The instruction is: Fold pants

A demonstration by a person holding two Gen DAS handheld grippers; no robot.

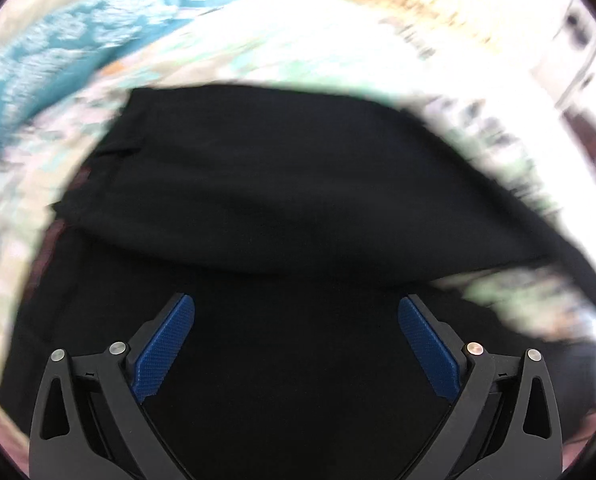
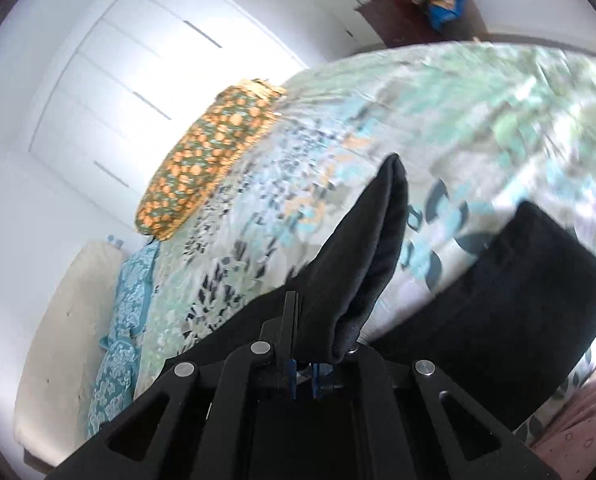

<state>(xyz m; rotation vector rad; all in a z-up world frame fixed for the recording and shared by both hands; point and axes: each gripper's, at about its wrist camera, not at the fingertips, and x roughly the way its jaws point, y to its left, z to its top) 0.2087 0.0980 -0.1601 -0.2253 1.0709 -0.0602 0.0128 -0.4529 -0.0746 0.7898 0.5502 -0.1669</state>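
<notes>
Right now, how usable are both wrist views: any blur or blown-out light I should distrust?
Left wrist view: the bedspread is motion-smeared and overexposed top right; the black pants read as one dark mass, folds barely visible; open left gripper is sharp. Right wrist view: wardrobe doors glare white, bedspread blurs rightward; the right gripper, shut on pants, stays clear.

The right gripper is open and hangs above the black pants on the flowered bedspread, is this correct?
Not quite. The right gripper is shut on a fold of the black pants, as the right wrist view shows. They do lie on the flowered bedspread.
</notes>
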